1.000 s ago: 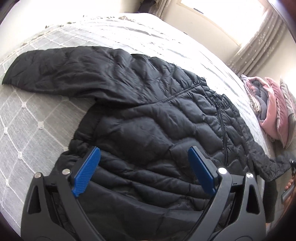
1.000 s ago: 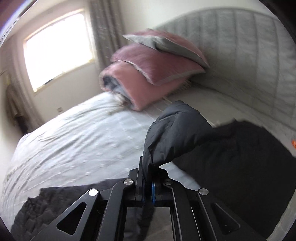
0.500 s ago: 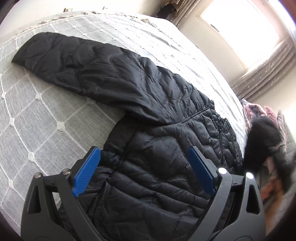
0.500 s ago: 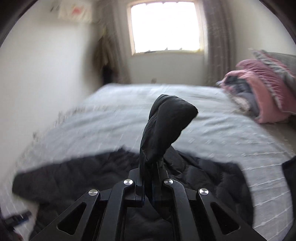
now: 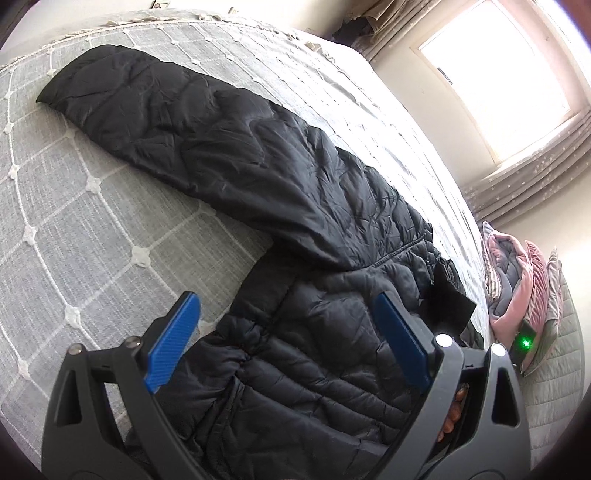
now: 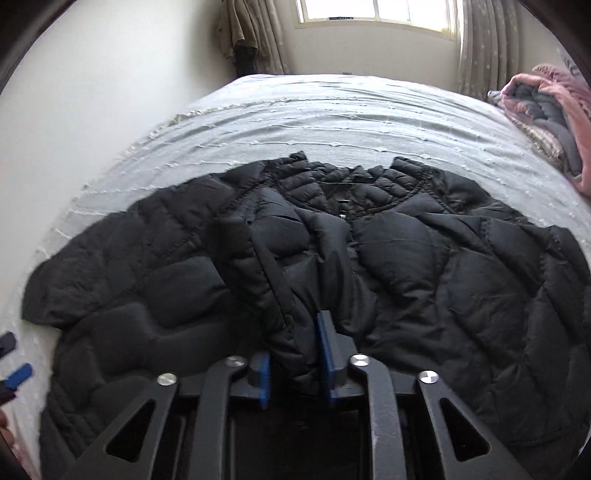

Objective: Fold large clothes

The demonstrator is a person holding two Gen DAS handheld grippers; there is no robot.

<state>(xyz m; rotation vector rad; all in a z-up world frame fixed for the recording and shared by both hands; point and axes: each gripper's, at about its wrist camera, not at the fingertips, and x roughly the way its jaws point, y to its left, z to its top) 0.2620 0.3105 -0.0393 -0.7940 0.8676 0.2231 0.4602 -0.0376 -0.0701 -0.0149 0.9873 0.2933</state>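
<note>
A black quilted puffer jacket (image 5: 295, 229) lies spread on a grey bed; it also shows in the right wrist view (image 6: 443, 277). One sleeve (image 5: 155, 107) stretches out flat to the far left. The other sleeve (image 6: 266, 266) is folded across the jacket's chest. My right gripper (image 6: 293, 354) has its jaws partly apart, with the sleeve's cuff still lying between the blue pads (image 6: 325, 343). My left gripper (image 5: 284, 339) is open and empty, hovering over the jacket's hem.
The grey bedspread (image 5: 74, 229) has a white diamond pattern. Pink and grey pillows and a folded blanket (image 5: 517, 280) are stacked at the head of the bed. A window with curtains (image 6: 373, 14) faces the bed. Clothes hang in the corner (image 6: 243, 33).
My right gripper carried the sleeve over the jacket, laid it across the chest, and its jaws have parted. My left gripper drifted a little, staying open.
</note>
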